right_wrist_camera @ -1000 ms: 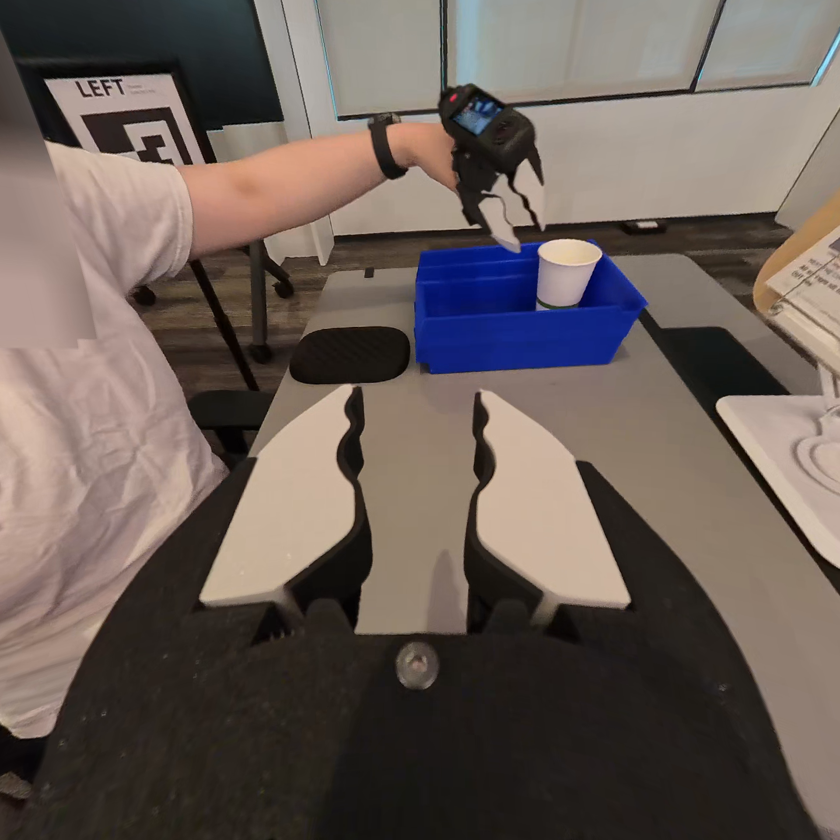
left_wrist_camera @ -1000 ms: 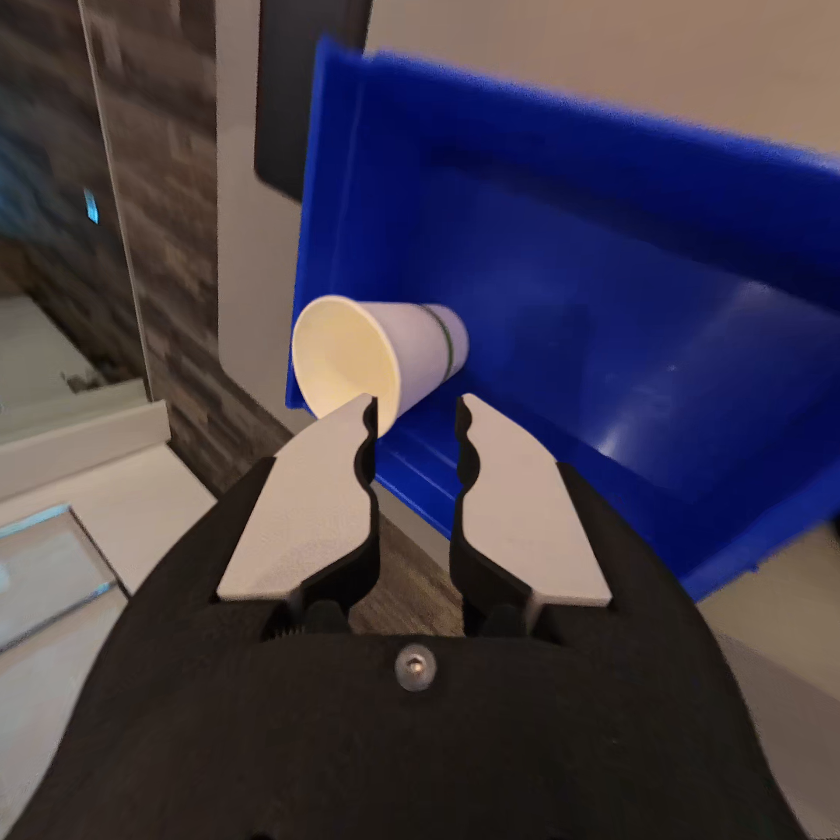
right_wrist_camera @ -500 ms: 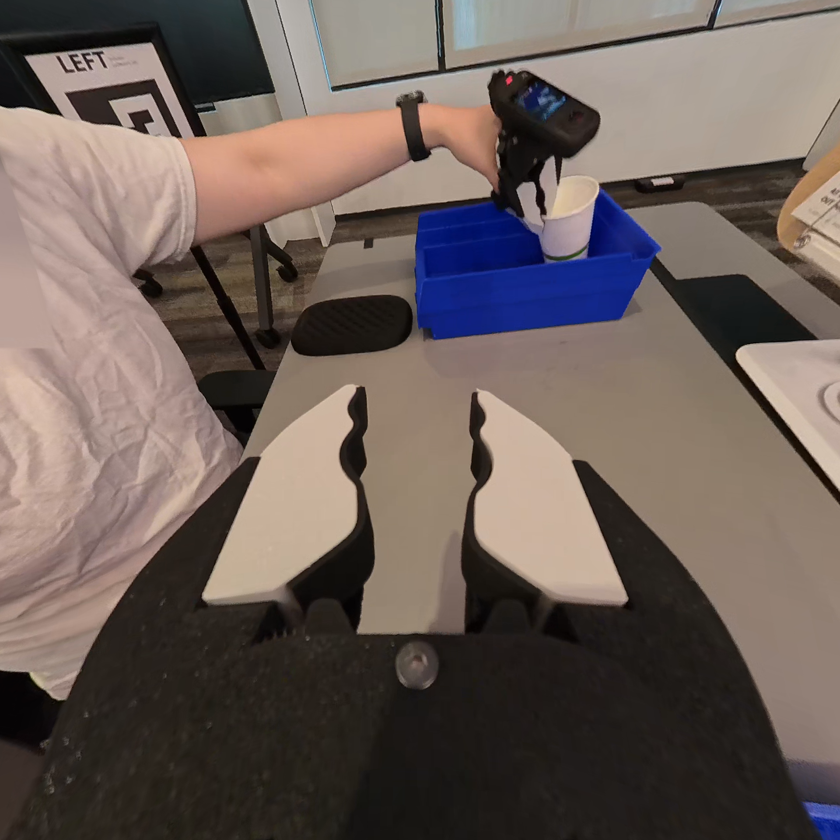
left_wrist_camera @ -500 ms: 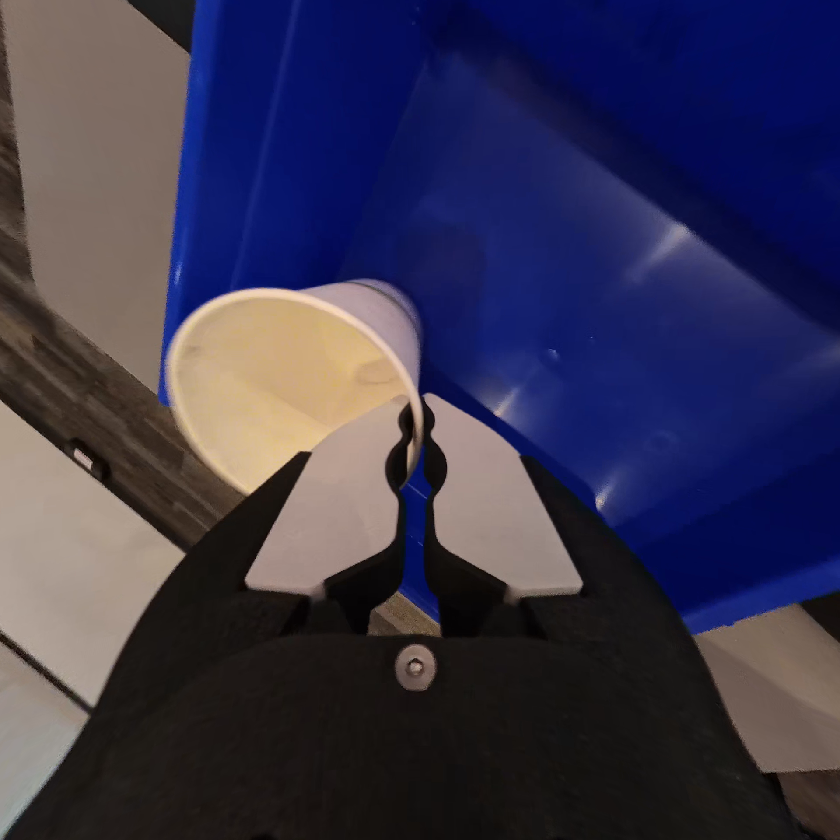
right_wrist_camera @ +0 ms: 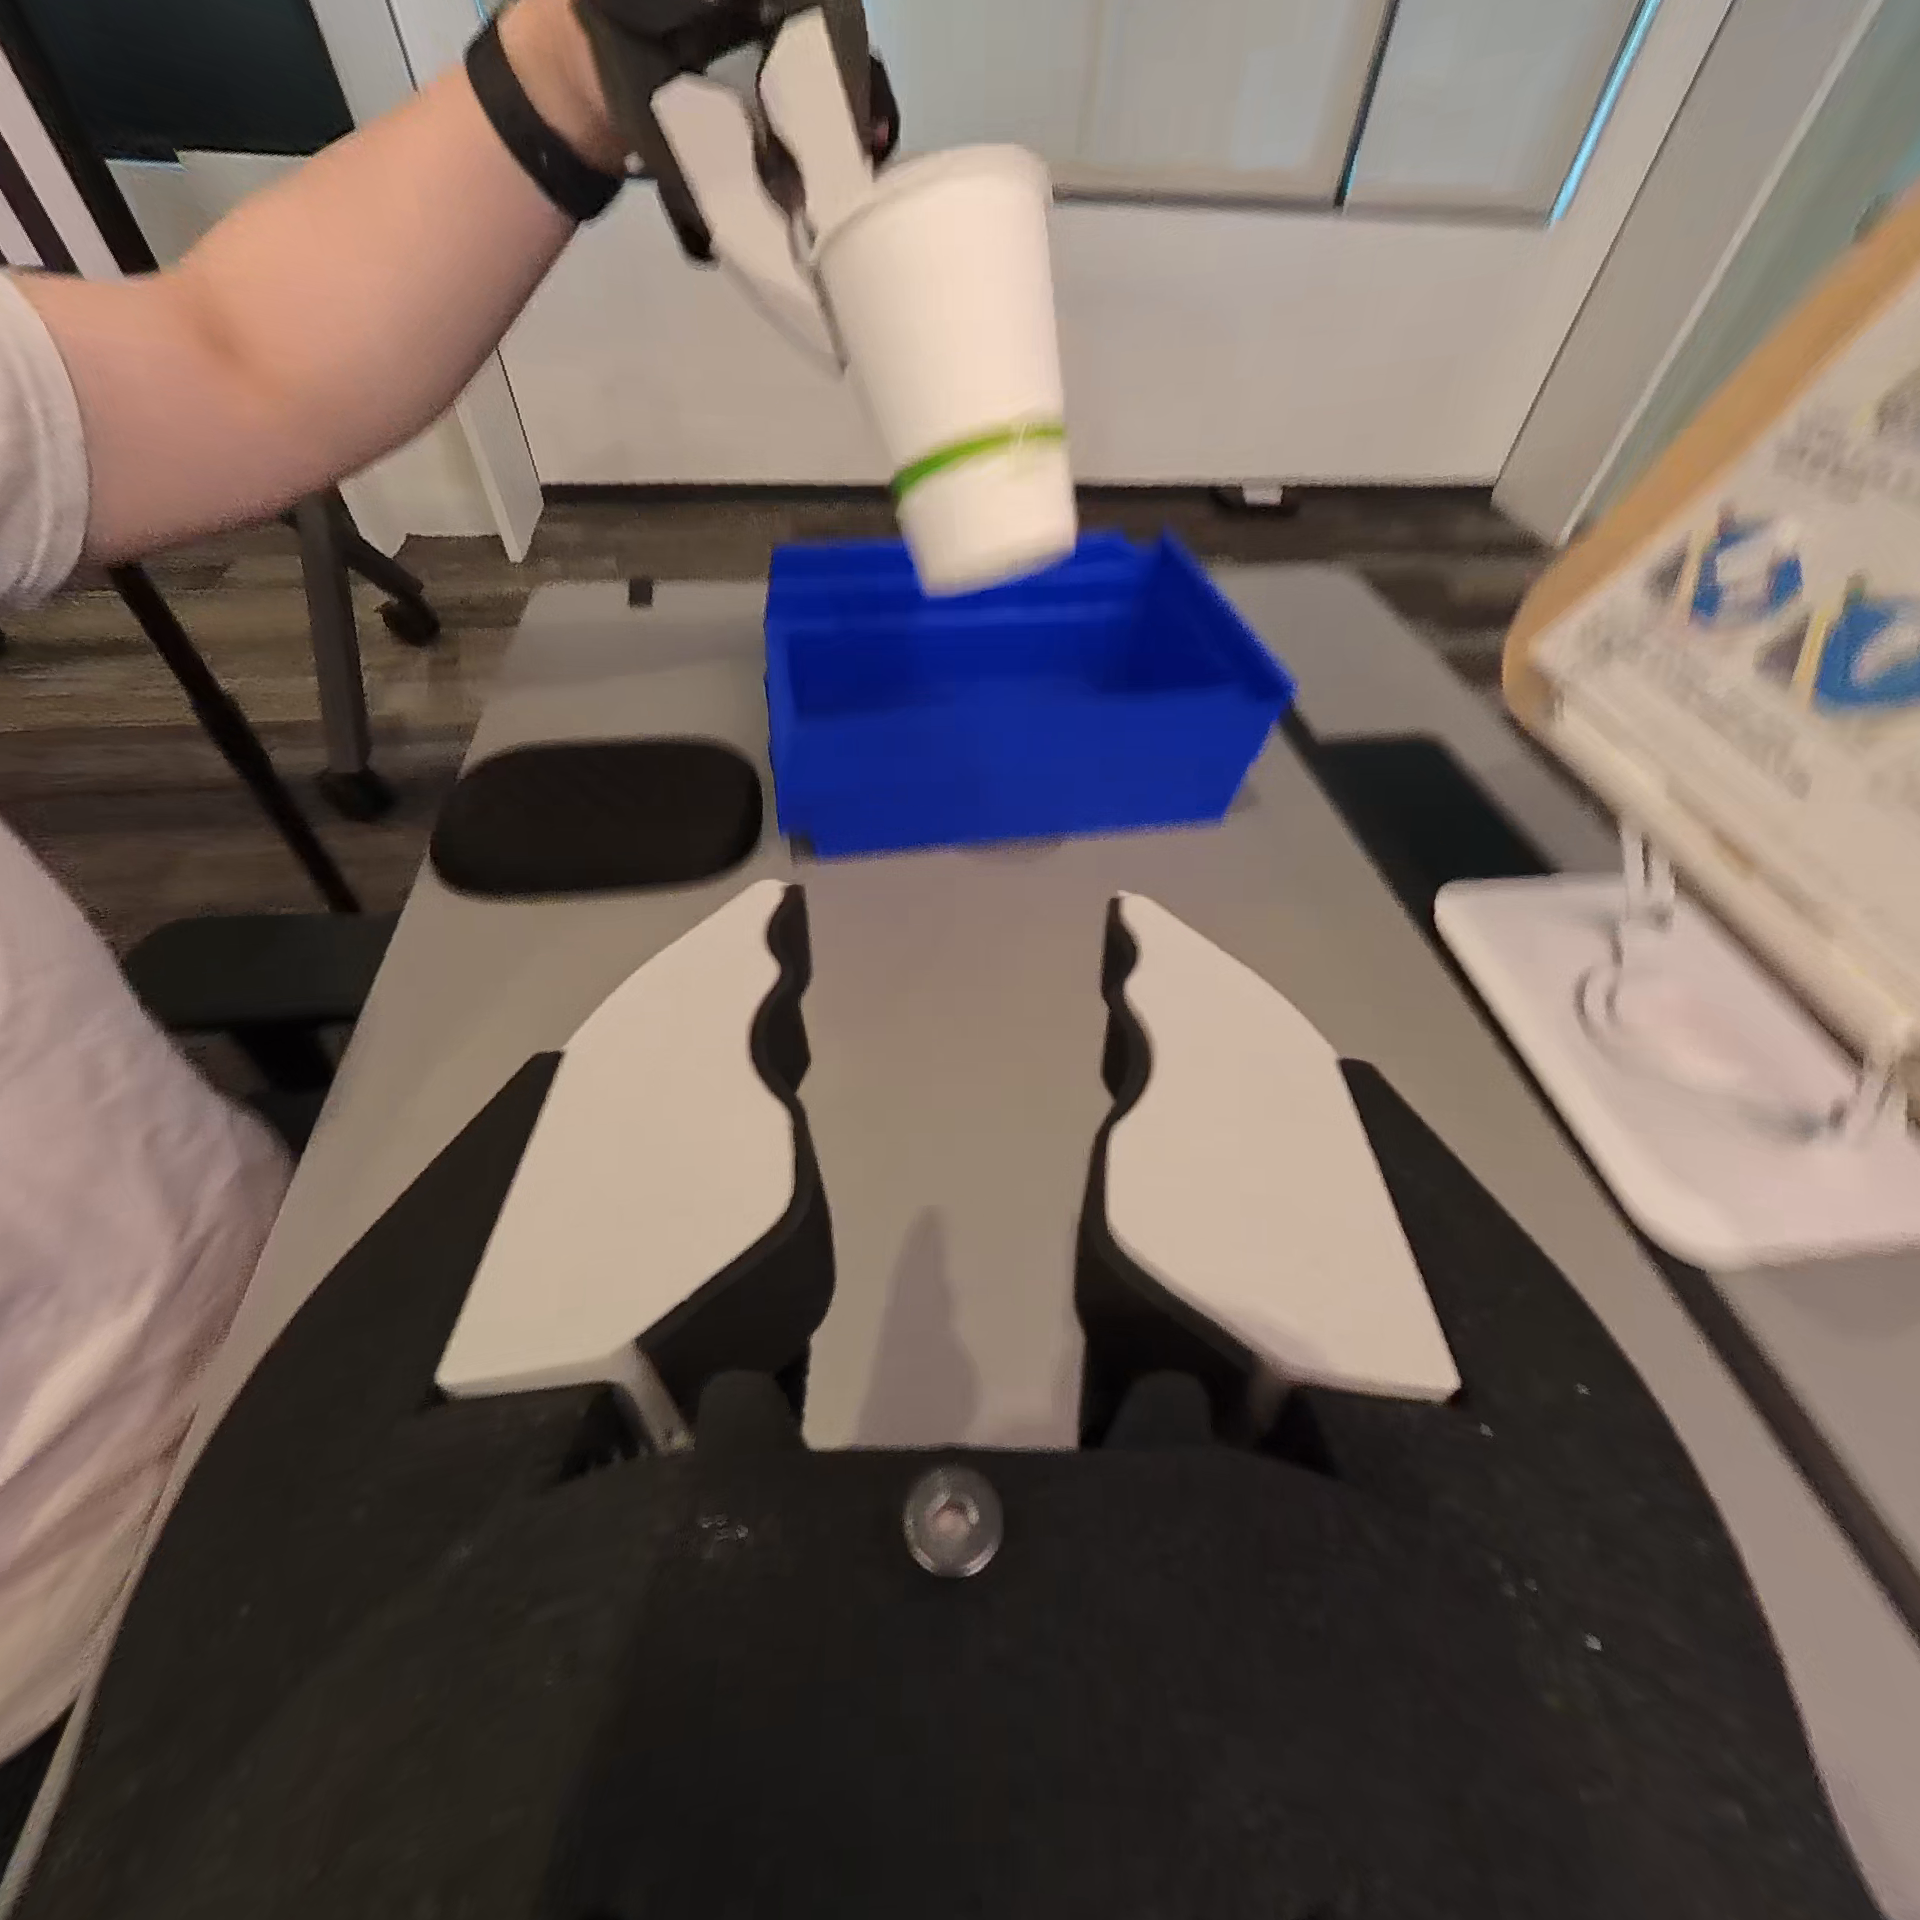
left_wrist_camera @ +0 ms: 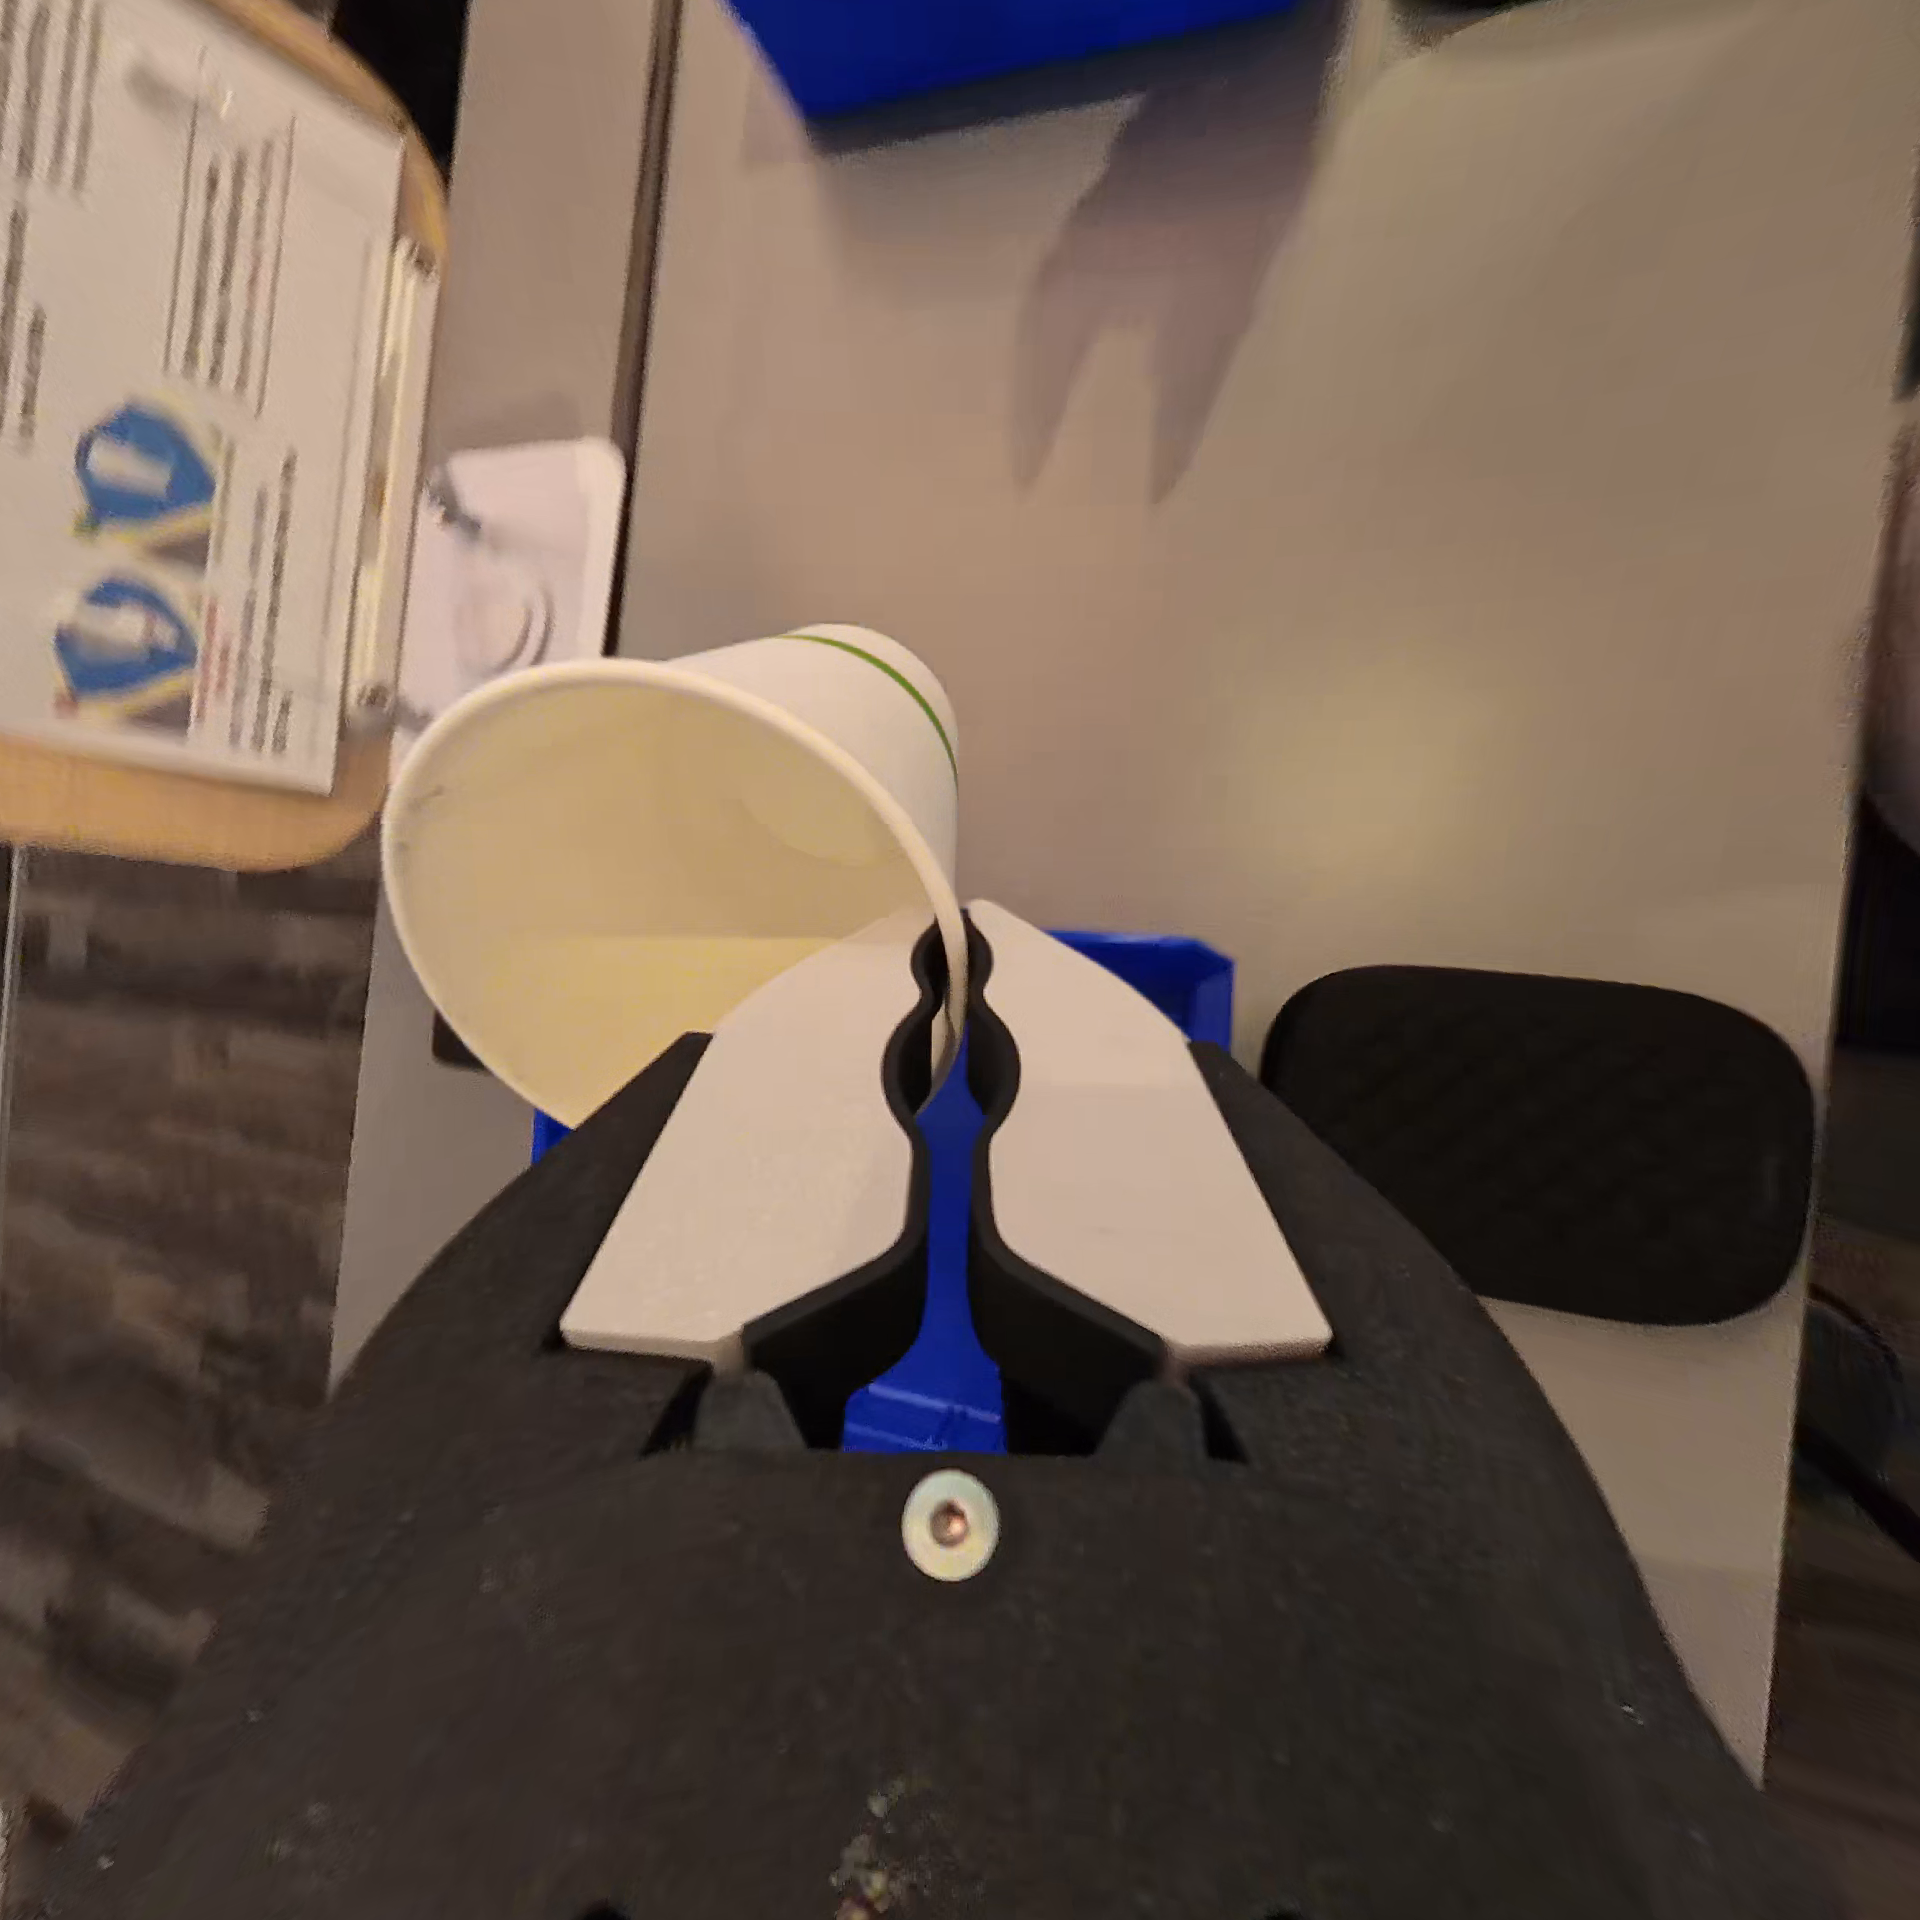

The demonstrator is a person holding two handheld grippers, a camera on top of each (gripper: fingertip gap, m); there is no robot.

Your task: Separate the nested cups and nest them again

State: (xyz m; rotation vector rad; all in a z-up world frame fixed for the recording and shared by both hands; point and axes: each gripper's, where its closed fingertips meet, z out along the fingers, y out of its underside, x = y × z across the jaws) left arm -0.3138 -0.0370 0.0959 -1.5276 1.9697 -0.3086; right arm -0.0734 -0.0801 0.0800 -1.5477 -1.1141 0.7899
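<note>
The left gripper (right_wrist_camera: 805, 223) pinches the rim of the white paper cup with a green band (right_wrist_camera: 961, 364) above the blue plastic bin (right_wrist_camera: 1023, 717), while the right gripper (right_wrist_camera: 951, 914) hangs spread over the grey table (right_wrist_camera: 935, 1143)

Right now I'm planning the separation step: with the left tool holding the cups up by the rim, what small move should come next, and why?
Probably bring the open right tool up toward the lower body of the paper cup. The left tool pinches only its rim, lifted above the blue bin, so pulling the cups apart likely needs a second grip.
</note>
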